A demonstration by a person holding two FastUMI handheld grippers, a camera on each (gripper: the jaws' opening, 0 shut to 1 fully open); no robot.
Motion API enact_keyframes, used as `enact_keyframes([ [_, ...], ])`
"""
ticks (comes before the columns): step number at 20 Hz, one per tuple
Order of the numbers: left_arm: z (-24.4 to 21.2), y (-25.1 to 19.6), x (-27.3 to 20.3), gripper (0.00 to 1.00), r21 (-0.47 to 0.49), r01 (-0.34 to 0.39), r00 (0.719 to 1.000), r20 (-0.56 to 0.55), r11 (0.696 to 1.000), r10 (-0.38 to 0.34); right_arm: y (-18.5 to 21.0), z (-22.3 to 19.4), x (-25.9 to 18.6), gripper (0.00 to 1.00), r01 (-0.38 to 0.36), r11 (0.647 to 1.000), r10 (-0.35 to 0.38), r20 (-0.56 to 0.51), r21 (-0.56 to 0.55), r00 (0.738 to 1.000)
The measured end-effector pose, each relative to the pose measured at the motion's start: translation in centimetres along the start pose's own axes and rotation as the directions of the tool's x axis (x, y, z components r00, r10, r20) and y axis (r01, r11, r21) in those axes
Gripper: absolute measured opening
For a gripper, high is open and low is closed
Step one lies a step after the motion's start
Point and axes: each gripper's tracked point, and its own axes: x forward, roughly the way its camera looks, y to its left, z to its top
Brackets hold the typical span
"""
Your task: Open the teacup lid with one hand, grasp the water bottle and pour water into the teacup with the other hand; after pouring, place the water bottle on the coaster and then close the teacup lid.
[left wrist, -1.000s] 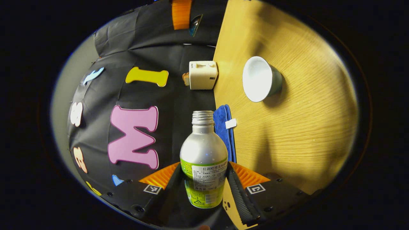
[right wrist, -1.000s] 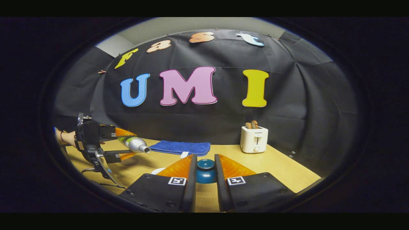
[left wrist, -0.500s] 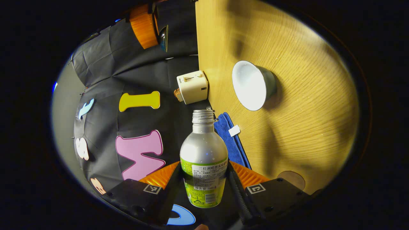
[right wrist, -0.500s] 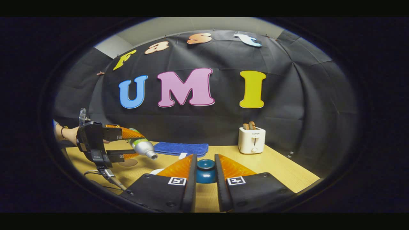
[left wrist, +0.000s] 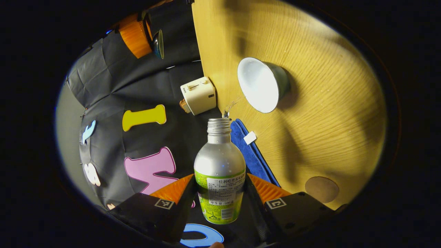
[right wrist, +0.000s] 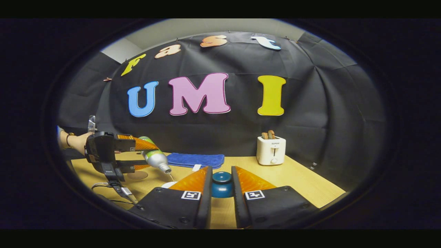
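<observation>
The wooden table carries everything, with the black cloth wall behind it. At the far edge a blue towel lies flat, and to its right stands a white toaster with toast in its slots.

The left gripper pinches the bottle across its labelled lower body, both fingers pressed on its sides. The bottle has no cap and is tipped with its neck down toward the cup; a thin stream of water leaves the mouth in both views. In the right gripper view that gripper and the hand holding it are at the left, above the table, with the bottle slanting down to the right.

The cup stands open on the table, white inside, just below the bottle's mouth. A round coaster lies bare on the table, apart from the cup, on the left.

The right gripper pinches the blue lid between both fingers, held right of the cup; the cup's white rim peeks out beside its left finger.
</observation>
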Motion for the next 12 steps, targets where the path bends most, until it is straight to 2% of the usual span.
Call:
enact_keyframes([
  [1,-0.1,0.0,0.0,0.82,0.011,0.003,1.000,-0.001,1.000,-0.003,0.0,-0.1,-0.1,0.32,0.001,1.000,-0.001,-0.002,0.000,1.000],
  [2,-0.1,0.0,0.1,0.82,0.025,0.005,1.000,0.000,1.000,-0.005,-0.1,-0.2,0.0,0.36,0.002,1.000,-0.002,-0.005,0.000,1.000],
  [3,-0.1,0.2,0.1,0.82,0.045,0.003,1.000,0.004,0.999,-0.003,0.0,-0.3,0.0,0.31,0.001,1.000,-0.001,-0.008,0.001,1.000],
  [4,0.2,0.3,0.2,0.82,0.074,-0.001,1.000,0.017,0.997,0.000,0.0,-0.3,0.1,0.31,0.000,1.000,0.000,-0.010,0.002,1.000],
  [5,0.4,0.6,0.2,0.82,0.109,-0.011,0.999,0.031,0.994,0.007,0.0,-0.4,0.2,0.36,-0.002,1.000,0.002,-0.011,0.002,1.000],
  [7,0.7,0.9,0.2,0.82,0.170,-0.023,0.999,0.043,0.985,0.016,0.1,-0.4,0.2,0.27,-0.002,1.000,0.002,-0.010,-0.002,1.000],
  [8,0.8,1.0,0.1,0.83,0.192,-0.025,0.999,0.051,0.981,0.015,0.1,-0.3,0.2,0.32,-0.002,1.000,0.002,-0.008,-0.002,1.000],
  [9,0.8,1.1,0.2,0.83,0.209,-0.029,0.998,0.056,0.977,0.017,0.1,-0.3,0.2,0.32,-0.002,1.000,0.002,-0.007,-0.003,1.000],
  [10,0.7,1.2,0.2,0.83,0.227,-0.034,0.998,0.058,0.973,0.021,0.1,-0.3,0.2,0.27,-0.001,1.000,0.001,-0.006,-0.003,1.000],
  [11,0.7,1.4,0.2,0.83,0.244,-0.041,0.998,0.060,0.969,0.027,0.0,-0.3,0.1,0.32,0.000,1.000,0.000,-0.006,-0.002,1.000],
  [12,0.7,1.8,0.1,0.83,0.262,-0.048,0.997,0.063,0.964,0.032,0.0,-0.4,0.1,0.32,0.001,1.000,-0.001,-0.008,-0.002,1.000],
])
